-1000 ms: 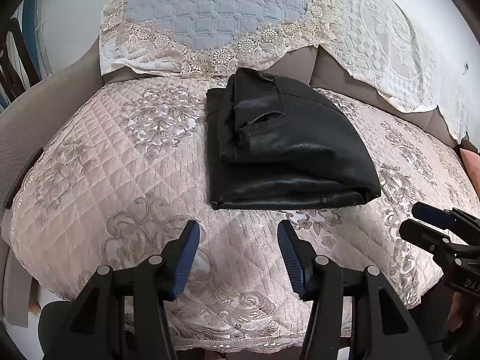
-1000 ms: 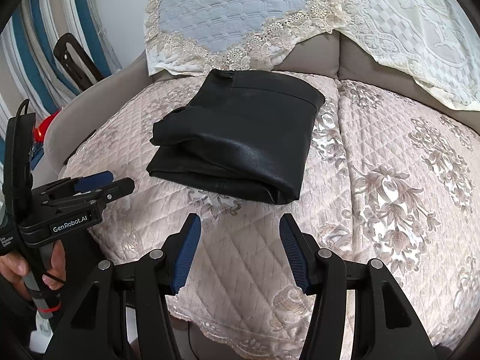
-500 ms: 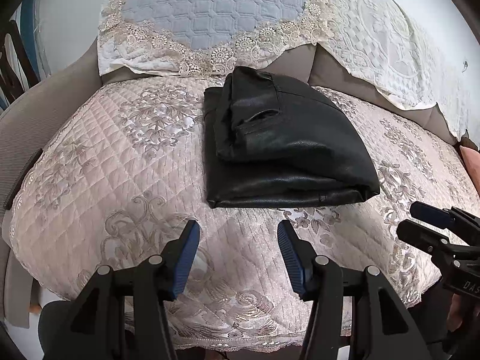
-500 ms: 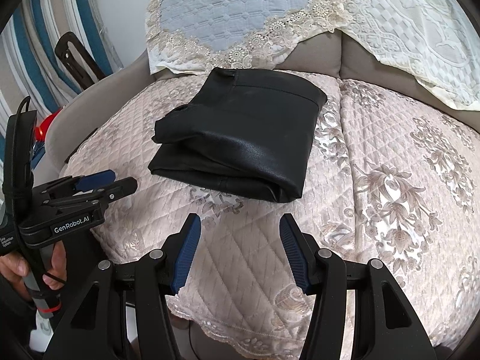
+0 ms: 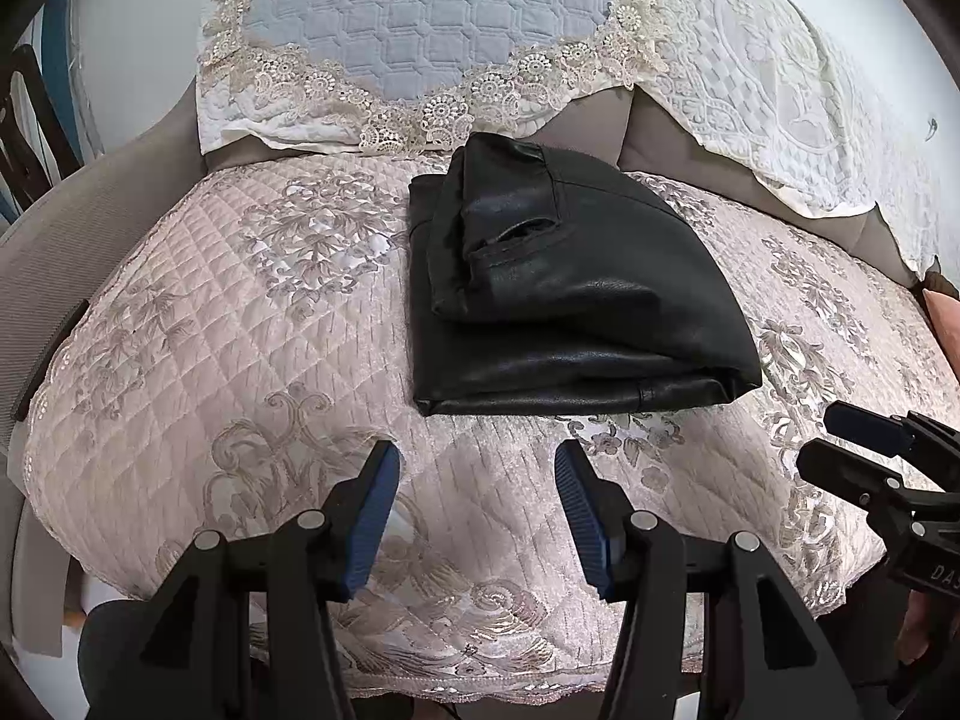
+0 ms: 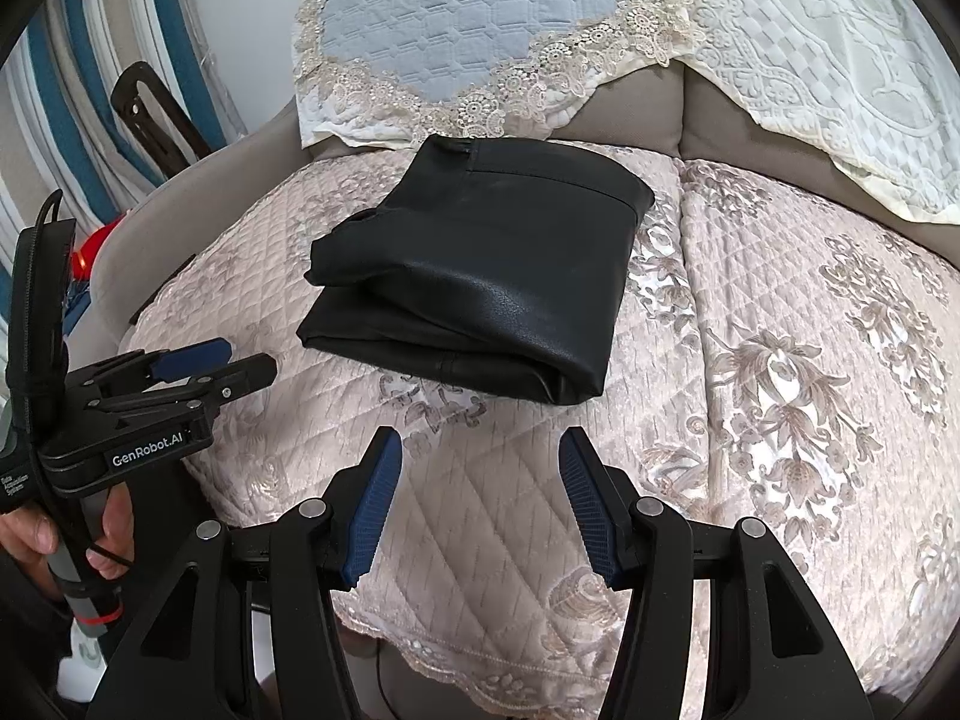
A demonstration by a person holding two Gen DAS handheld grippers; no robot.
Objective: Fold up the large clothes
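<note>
Black trousers: a shiny, leather-like pair (image 5: 570, 300) is seen folded into a thick stack.
Place: the trousers are laid on the pink quilt (image 5: 240, 330) of a sofa seat, near the back cushion.
Behind: a blue lace cover (image 5: 420, 30) is hung over the sofa back.
Left gripper: it (image 5: 474, 504) is held above the front of the quilt, well apart from the trousers. Its jaws are spread wide and nothing is held in them.
Right gripper: it (image 6: 474, 504) is held the same way, also in front of the stack. Its jaws are spread wide too, and nothing is held.
Both tools: each one is seen in the other's view, side by side, at the seat's front edge.
Fold: the top layer is set a bit crooked on the lower one, and a pocket is left gaping on the left side.
Step in hand: the folding looks almost done. Only a tidy-up or a letting go seems to be left.
How to do it well: if the stack is touched again, the edges should be lined up with slow, small pushes.
Care: this cloth looks slippery and stiff, so it may spring open if it is pulled fast.
Grip: both layers should be pinched together at a corner, not just the top one.
</note>
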